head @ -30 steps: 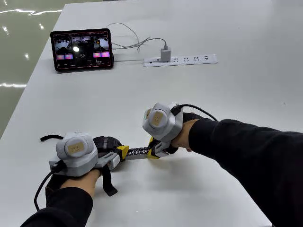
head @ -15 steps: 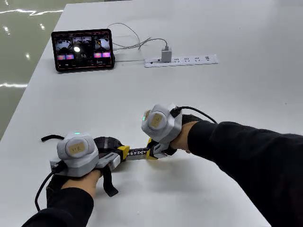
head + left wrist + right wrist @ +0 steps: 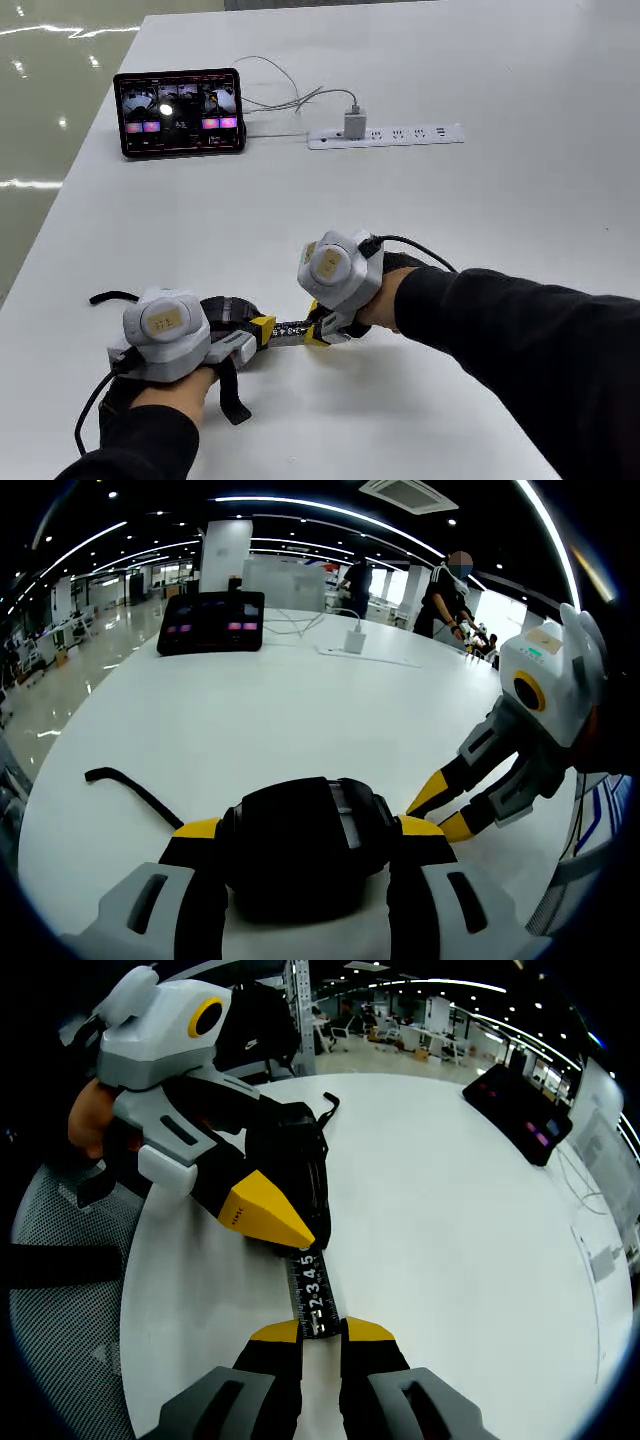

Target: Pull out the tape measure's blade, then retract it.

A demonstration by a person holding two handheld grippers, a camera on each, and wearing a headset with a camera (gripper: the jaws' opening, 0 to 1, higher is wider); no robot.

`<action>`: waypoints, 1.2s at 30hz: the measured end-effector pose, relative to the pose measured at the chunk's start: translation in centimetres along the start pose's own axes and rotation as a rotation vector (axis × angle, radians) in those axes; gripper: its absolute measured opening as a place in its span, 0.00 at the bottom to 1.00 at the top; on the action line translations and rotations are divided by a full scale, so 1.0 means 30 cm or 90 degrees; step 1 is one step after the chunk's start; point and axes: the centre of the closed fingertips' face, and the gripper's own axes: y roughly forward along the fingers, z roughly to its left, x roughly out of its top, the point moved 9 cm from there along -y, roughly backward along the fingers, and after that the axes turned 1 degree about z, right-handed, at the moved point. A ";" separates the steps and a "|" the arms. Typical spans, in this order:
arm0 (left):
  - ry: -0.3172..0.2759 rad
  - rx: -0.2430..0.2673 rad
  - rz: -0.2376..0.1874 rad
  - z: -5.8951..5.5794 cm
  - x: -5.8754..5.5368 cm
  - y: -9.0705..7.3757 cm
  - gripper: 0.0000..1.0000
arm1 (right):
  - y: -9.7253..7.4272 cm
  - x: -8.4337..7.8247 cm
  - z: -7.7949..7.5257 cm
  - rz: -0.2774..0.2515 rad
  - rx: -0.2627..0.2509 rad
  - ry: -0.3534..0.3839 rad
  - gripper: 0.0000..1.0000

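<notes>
The black tape measure (image 3: 226,309) lies on the white table (image 3: 400,220) near its front left. My left gripper (image 3: 250,334) is shut on its case (image 3: 300,840), which sits between the yellow-tipped jaws. A short stretch of black blade (image 3: 313,1288) with white numerals runs out of the case. My right gripper (image 3: 320,1332) is shut on the blade's end, close to the case. In the head view the right gripper (image 3: 315,332) sits just right of the left one, with the blade (image 3: 291,327) between them. The right gripper (image 3: 440,810) also enters the left gripper view from the right.
A tablet (image 3: 180,97) stands at the back left, with a white power strip (image 3: 385,134), a charger and cables beside it. The tape measure's black strap (image 3: 228,392) trails toward the front edge. The table's left edge (image 3: 60,200) drops to a glossy floor.
The right gripper has moved left toward the case, and the exposed blade between the two grippers has grown shorter. The left gripper has kept its hold.
</notes>
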 end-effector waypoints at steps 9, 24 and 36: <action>0.000 -0.001 0.000 0.001 0.000 0.001 0.60 | 0.009 0.016 0.000 -0.005 0.002 0.001 0.09; -0.001 0.000 -0.002 0.001 0.000 0.003 0.60 | 0.026 0.033 0.005 -0.011 0.005 0.006 0.09; -0.005 -0.001 -0.001 0.001 0.000 0.001 0.60 | 0.035 0.048 0.012 -0.026 0.008 0.012 0.10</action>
